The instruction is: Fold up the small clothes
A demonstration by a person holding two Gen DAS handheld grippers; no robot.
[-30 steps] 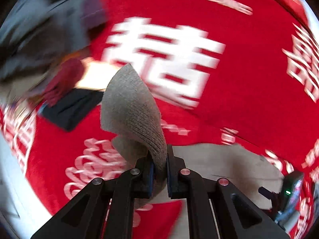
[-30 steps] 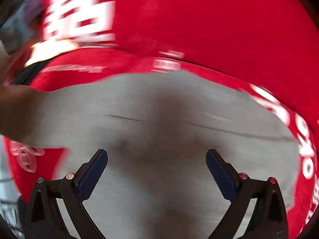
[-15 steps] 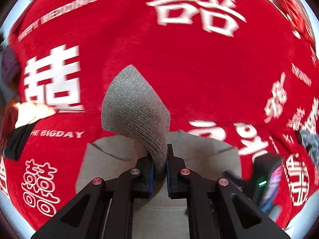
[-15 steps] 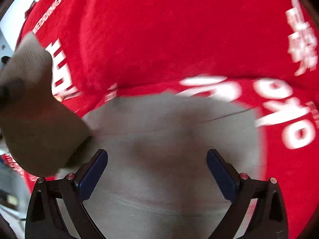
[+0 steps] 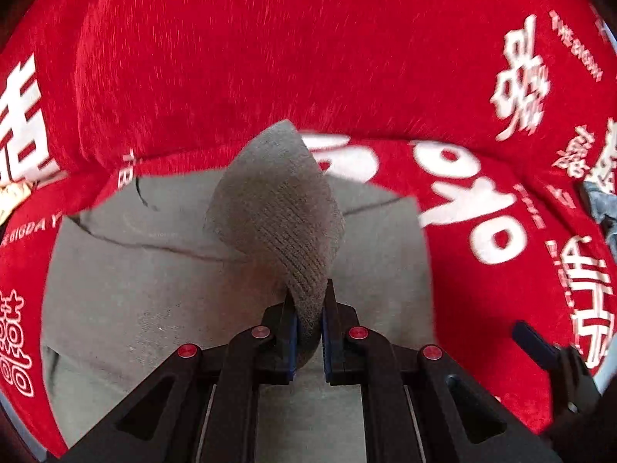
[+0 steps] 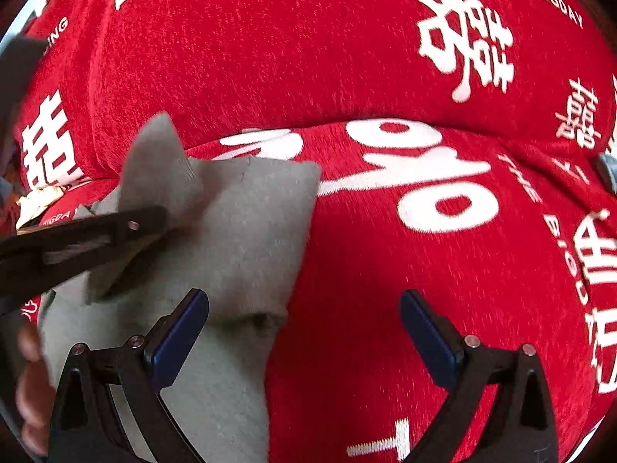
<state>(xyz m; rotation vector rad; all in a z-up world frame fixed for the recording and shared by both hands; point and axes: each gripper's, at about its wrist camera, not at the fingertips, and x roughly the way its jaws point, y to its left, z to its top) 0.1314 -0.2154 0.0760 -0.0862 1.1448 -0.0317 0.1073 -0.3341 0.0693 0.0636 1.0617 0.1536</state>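
Note:
A grey garment lies flat on a red cloth with white characters. My left gripper is shut on the garment's ribbed knit edge, which stands up curled above the flat part. In the right wrist view the same left gripper comes in from the left, holding a raised grey flap over the garment. My right gripper is open and holds nothing. Its left finger is over the garment's right edge and its right finger over bare red cloth.
The red cloth has a raised fold running across behind the garment. A cream item lies at the left edge and a blue-grey fabric piece at the right edge. A hand shows at the lower left of the right wrist view.
The left gripper has carried the ribbed edge to the right across the garment, away from the dark clothes pile. The right gripper has shifted right, from over the garment's middle to its right edge.

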